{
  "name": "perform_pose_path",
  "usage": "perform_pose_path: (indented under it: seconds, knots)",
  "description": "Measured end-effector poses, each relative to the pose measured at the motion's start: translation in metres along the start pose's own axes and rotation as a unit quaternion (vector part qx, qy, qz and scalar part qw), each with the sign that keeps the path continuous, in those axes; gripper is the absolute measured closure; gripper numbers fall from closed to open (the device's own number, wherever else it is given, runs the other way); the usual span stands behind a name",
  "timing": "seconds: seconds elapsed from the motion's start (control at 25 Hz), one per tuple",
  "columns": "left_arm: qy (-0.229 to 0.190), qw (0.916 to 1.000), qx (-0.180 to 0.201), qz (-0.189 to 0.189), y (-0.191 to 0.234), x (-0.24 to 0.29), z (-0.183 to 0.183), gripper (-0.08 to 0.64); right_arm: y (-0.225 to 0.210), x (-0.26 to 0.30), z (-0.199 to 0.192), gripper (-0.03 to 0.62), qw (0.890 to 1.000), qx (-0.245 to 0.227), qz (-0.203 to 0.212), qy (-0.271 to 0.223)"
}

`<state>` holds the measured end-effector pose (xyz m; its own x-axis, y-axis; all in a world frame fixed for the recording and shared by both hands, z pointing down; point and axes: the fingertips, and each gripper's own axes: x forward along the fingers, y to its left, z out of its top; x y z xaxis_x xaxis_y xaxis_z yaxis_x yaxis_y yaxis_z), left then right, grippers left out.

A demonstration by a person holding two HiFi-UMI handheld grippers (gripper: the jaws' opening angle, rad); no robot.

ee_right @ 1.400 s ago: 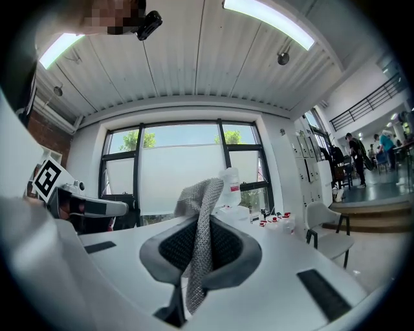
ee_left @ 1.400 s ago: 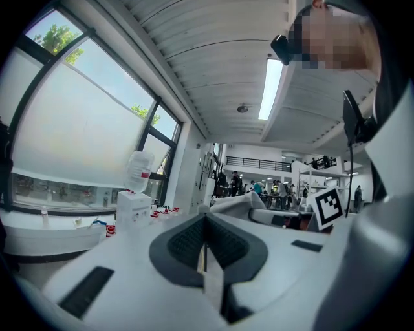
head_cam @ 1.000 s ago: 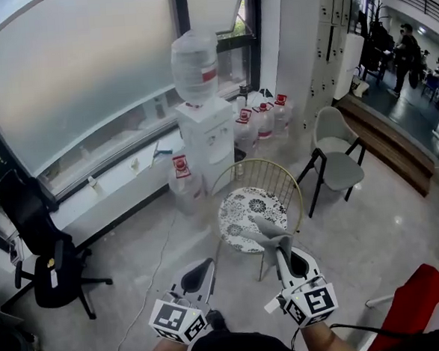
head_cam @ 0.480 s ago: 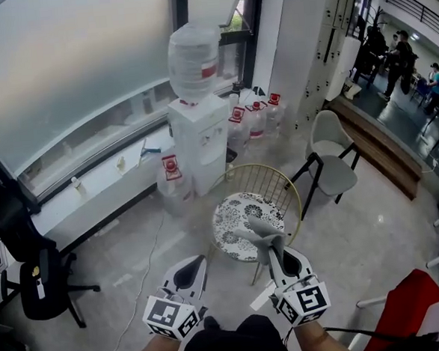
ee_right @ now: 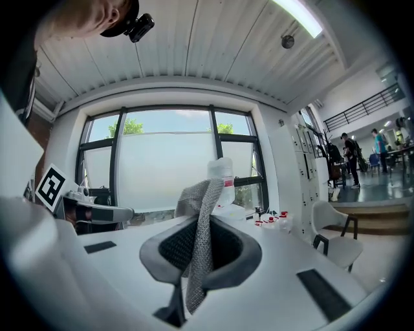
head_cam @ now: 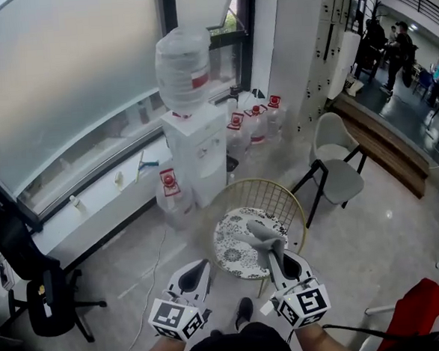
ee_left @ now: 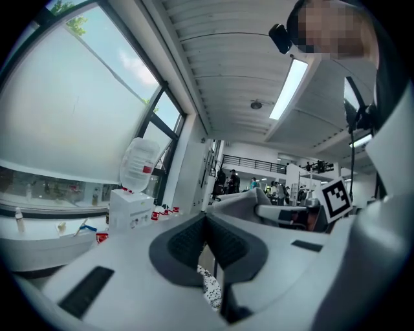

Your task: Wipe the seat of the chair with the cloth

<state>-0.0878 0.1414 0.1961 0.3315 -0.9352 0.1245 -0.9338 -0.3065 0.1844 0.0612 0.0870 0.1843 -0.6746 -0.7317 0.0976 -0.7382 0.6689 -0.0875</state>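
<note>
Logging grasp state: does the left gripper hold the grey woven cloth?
No, the grey woven cloth is pinched in the right gripper, while the left gripper holds nothing.

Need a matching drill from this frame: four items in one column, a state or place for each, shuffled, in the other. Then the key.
1. cloth
2. left claw
3. chair seat
4. black office chair

A. shut, nothing held
B. floral pattern, ahead of both claws
C. far left, by the window
D. clamped in the right claw

Pairs: 1-D, 2-A, 3-B, 4-C
</note>
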Motion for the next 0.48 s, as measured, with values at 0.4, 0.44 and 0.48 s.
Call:
perform_pose_path:
  seconds: [0.4,0.44,0.48]
  knots:
    - [0.034,0.9993,0.01,-0.014,0.007,0.1,0.01,0.552,-0.059,0.051,-0.01,0.566,0.999,0.029,0.019,-0.002]
    - [0.039,0.999,0.017,-0.016,0.008,0.108,0.008,0.552,-0.064,0.056,-0.014,0.566,0.999,0.03,0.02,0.003]
    - [0.045,0.9986,0.021,-0.019,0.009,0.116,0.005,0.552,-0.068,0.06,-0.019,0.566,0.999,0.031,0.02,0.009]
